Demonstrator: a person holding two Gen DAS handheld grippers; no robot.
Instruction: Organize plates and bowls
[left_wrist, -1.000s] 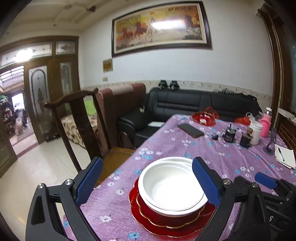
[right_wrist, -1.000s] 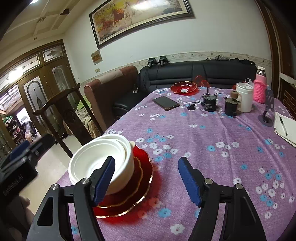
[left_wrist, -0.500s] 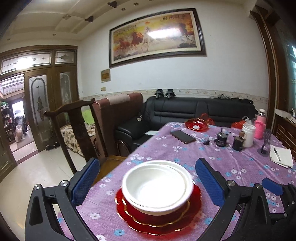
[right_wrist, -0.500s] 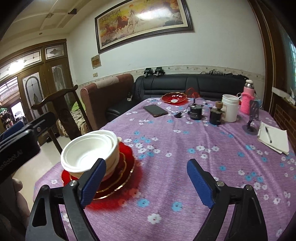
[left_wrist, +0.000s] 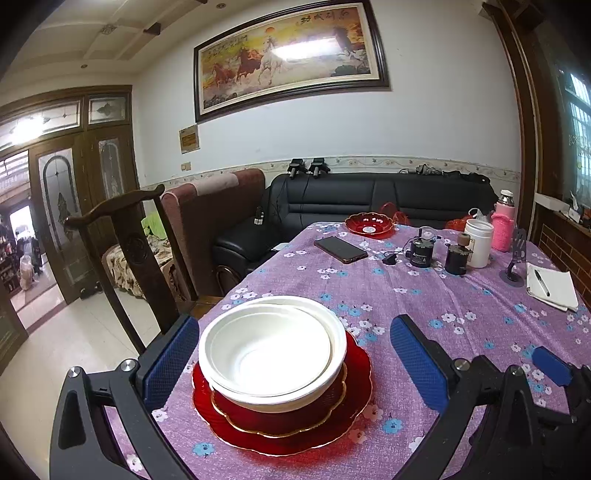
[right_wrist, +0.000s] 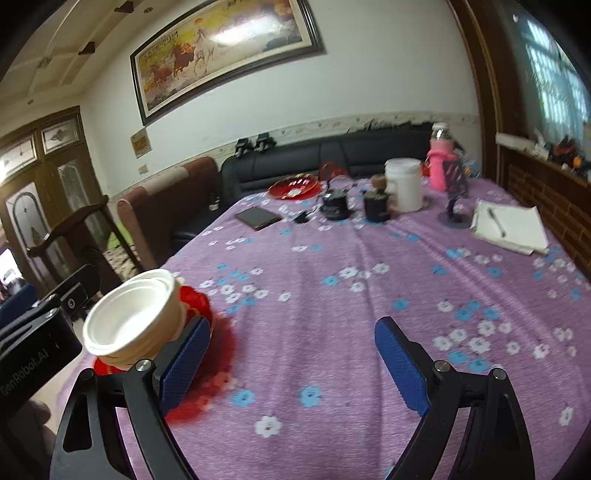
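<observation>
Both tongs have backed away from the stacked white bowls (left_wrist: 269, 354) on red plates (left_wrist: 325, 424); left gripper (left_wrist: 295, 362) wide around it, right gripper (right_wrist: 291, 365) wide beside it; retreat level, don't clip

Tabletop (right_wrist: 332, 314) centre clear for passage; stacked bowls (left_wrist: 271, 350) obstruct near left corner; jars (right_wrist: 403, 184) crowd the far edge.

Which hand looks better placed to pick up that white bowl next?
Probably the left: its open tool frames the white bowls between its fingers. The right tool faces bare tablecloth, bowls off to its side.
</observation>
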